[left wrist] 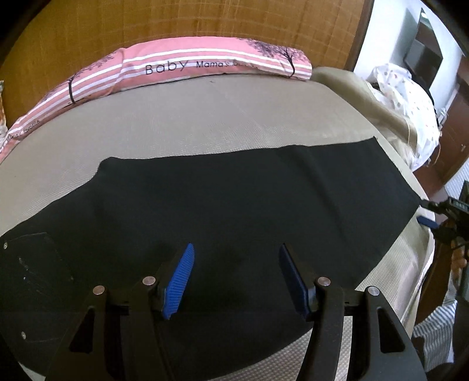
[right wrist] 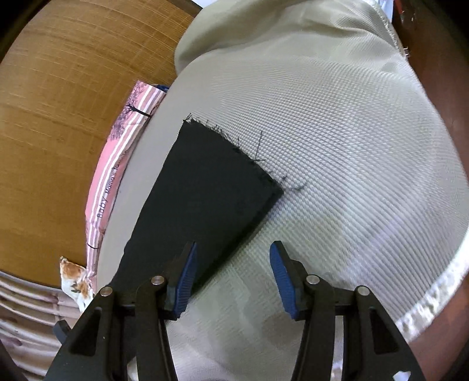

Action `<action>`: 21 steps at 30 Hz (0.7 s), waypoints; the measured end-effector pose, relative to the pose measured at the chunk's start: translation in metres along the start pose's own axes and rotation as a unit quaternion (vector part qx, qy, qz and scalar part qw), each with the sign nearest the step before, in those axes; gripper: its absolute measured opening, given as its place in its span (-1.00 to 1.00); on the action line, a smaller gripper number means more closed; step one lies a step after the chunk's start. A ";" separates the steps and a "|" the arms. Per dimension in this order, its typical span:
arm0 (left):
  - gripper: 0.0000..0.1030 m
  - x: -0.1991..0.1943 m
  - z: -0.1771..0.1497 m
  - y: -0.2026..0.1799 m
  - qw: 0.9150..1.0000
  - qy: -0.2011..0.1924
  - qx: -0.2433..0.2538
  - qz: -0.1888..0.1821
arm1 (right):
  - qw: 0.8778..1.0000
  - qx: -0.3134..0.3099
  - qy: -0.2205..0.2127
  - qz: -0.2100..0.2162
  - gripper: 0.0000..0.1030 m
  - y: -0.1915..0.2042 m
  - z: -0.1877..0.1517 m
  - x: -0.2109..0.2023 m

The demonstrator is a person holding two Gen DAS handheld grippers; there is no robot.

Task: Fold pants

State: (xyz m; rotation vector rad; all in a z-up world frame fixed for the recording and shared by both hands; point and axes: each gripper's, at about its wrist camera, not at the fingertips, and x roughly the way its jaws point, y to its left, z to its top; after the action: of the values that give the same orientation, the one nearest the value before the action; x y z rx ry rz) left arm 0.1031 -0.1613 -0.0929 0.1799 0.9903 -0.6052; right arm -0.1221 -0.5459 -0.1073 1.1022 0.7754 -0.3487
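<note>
Black pants [left wrist: 228,205] lay flat along the woven bed mat [left wrist: 205,117], frayed hem [right wrist: 234,143] toward its foot end. Looked soft, light, limp; likely best pinched at hem corners and waistband. Left gripper [left wrist: 236,278] hovered spread, empty, over the cloth; right gripper [right wrist: 233,281] spread, empty, beside the hem.

The long black fabric pants [left wrist: 222,205] lay flat across the beige woven-mat bed [left wrist: 187,123]. Behind them a pink striped pillow [left wrist: 176,67] ran along the wooden headboard [left wrist: 146,20]. The frayed hem [right wrist: 231,140] rested on the mat.
</note>
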 end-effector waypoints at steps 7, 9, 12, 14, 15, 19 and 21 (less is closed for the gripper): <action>0.19 0.022 -0.006 -0.006 1.000 0.024 0.001 0.018 | 0.997 0.032 -0.016 0.067 -0.66 -0.013 0.026 0.027; 0.19 0.027 -0.009 -0.005 0.999 0.031 -0.002 0.019 | 0.995 0.052 -0.019 0.087 -0.83 -0.019 0.030 0.035; 0.20 0.029 -0.010 -0.007 0.999 0.025 0.004 0.025 | 0.994 0.058 -0.018 0.092 -0.83 -0.019 0.032 0.038; 0.20 0.027 -0.009 -0.006 0.999 0.024 0.001 0.021 | 0.995 0.057 -0.017 0.083 -0.82 -0.013 0.032 0.036; 0.20 0.026 -0.009 -0.004 1.000 0.025 -0.005 0.015 | 0.995 0.055 -0.020 0.080 -0.81 -0.007 0.031 0.033; 0.20 0.012 -0.004 0.018 0.999 0.012 -0.052 -0.002 | 0.992 0.036 -0.023 0.115 -0.81 0.030 0.034 0.023; 0.20 0.003 -0.001 0.032 0.997 0.002 -0.072 -0.004 | 0.991 0.011 -0.015 0.131 -0.81 0.058 0.031 0.022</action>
State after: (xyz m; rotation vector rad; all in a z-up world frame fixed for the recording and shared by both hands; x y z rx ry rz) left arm 0.1211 -0.1357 -0.0997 0.0494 1.0354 -0.5379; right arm -0.0599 -0.5461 -0.0773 1.2019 0.5921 -0.1511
